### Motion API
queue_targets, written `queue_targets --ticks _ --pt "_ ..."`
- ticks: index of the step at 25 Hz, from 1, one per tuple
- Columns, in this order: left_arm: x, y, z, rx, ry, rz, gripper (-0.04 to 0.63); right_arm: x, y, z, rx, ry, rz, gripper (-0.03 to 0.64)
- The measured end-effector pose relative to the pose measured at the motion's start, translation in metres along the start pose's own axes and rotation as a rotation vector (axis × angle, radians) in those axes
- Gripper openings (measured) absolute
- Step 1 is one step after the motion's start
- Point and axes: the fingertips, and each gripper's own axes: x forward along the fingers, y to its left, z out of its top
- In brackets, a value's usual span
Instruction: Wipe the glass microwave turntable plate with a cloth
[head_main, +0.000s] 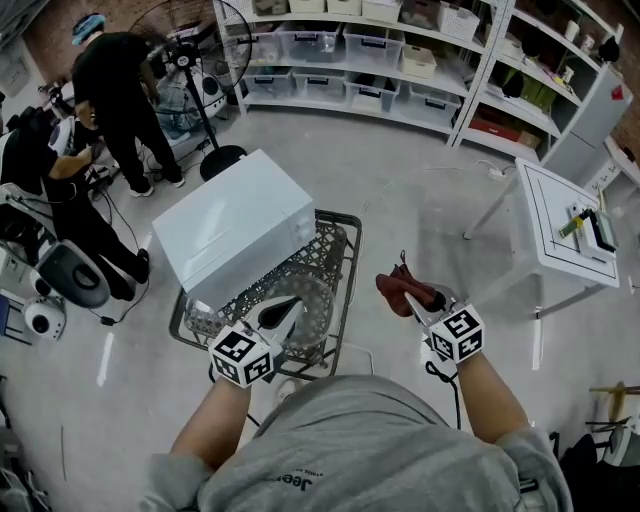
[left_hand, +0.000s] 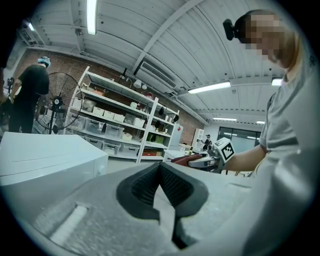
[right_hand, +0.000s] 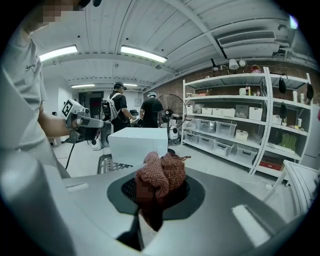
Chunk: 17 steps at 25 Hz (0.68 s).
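The glass turntable plate (head_main: 312, 292) lies flat on a metal mesh cart (head_main: 345, 262), in front of a white microwave (head_main: 235, 225). My left gripper (head_main: 289, 306) hovers over the plate's near side, pointing roughly level. Its jaws (left_hand: 161, 172) are shut with nothing between them. To the right of the cart, off the plate, my right gripper (head_main: 414, 300) is shut on a bunched reddish-brown cloth (head_main: 399, 287). In the right gripper view the cloth (right_hand: 162, 175) bulges up out of the jaws (right_hand: 156, 194), with the microwave (right_hand: 137, 144) behind it.
A white table (head_main: 560, 225) with small items stands at the right. Shelves with bins (head_main: 380, 60) line the back wall. A standing fan (head_main: 200, 70) and two people (head_main: 115, 95) are at the back left, amid cables and equipment on the floor.
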Motion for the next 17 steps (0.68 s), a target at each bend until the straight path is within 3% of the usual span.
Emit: queue_targets --ticks 17 --pt "-0.0026 -0.0003 0.0011 0.001 -0.006 0.001 -0.002 0.0016 0.0042 0.0003 -0.02 0.004 0.011 0.055"
